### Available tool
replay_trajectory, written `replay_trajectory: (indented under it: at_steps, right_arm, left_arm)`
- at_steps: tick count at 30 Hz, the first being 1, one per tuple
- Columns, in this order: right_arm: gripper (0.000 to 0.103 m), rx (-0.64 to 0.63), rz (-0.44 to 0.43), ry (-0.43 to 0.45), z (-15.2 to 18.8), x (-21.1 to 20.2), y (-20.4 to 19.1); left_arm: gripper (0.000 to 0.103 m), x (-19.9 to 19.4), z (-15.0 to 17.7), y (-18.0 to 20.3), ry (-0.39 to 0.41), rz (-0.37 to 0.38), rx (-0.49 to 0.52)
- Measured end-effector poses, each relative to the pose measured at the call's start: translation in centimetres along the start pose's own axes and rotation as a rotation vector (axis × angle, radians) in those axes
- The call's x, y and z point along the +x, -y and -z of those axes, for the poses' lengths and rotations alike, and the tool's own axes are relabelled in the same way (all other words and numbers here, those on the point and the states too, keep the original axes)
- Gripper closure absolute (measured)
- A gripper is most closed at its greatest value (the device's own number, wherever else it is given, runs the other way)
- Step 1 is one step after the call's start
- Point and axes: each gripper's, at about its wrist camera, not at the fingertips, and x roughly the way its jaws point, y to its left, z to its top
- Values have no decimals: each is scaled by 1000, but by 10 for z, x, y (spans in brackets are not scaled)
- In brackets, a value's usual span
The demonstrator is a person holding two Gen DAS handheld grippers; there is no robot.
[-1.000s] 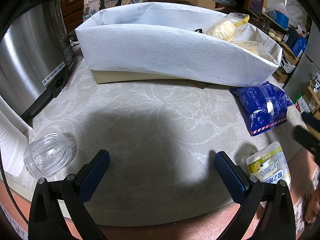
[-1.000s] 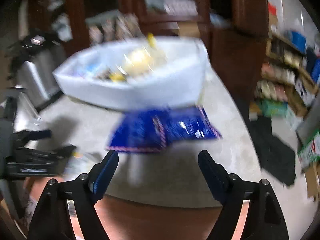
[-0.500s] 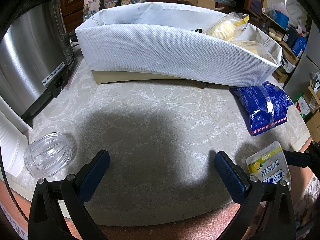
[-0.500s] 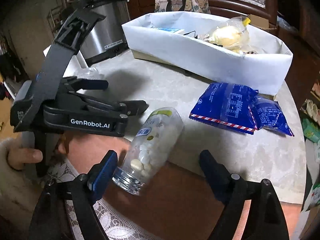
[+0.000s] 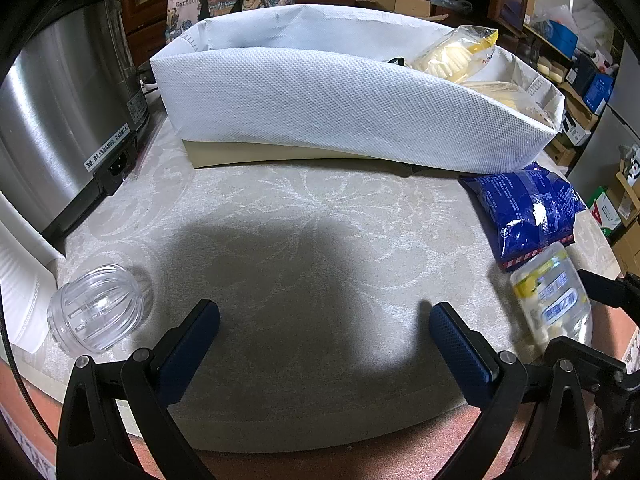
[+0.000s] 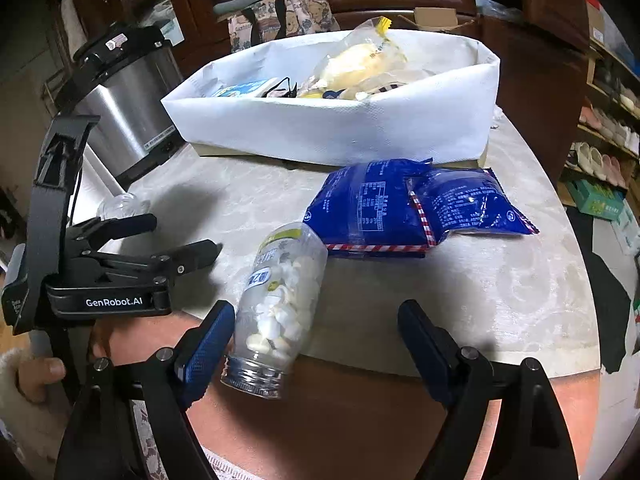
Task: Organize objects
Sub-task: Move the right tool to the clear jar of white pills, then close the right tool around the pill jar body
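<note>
A lidless clear jar (image 6: 280, 300) of white tablets lies on its side at the table's near edge, mouth toward the right wrist camera. My right gripper (image 6: 316, 312) is open around it: the left pad is against the jar's side, while the right pad stands well clear. The jar (image 5: 552, 300) also shows at the far right of the left wrist view. My left gripper (image 5: 324, 312) is open over bare tablecloth with nothing between its fingers. It appears in the right wrist view too (image 6: 184, 234). Two blue packets (image 6: 380, 204) lie just beyond the jar.
A white fabric bin (image 5: 340, 108) holding several snack bags fills the back of the table. A steel cooker (image 5: 52, 120) stands at the left. A clear ribbed cap (image 5: 96, 312) lies near my left gripper. A hand (image 6: 36, 376) holds the left tool.
My right gripper swung round and dropped toward the jar, which now lies between its fingers. The jar has shifted a little in the left wrist view. The left gripper stayed still.
</note>
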Motion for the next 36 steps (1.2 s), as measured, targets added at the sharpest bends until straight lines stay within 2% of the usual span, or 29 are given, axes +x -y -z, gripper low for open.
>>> replay_trajectory:
  at_steps: [8, 13, 36]
  right_arm:
    - [11, -75, 48, -35, 2, 6, -13]
    - [0, -181, 108, -80, 4, 15, -26]
    - [0, -146, 138, -91, 0, 20, -18]
  left_arm:
    - [1, -1, 1, 0, 0, 0, 0]
    - [1, 0, 0, 0, 0, 0, 0]
    - [0, 0, 0, 0, 0, -1, 1]
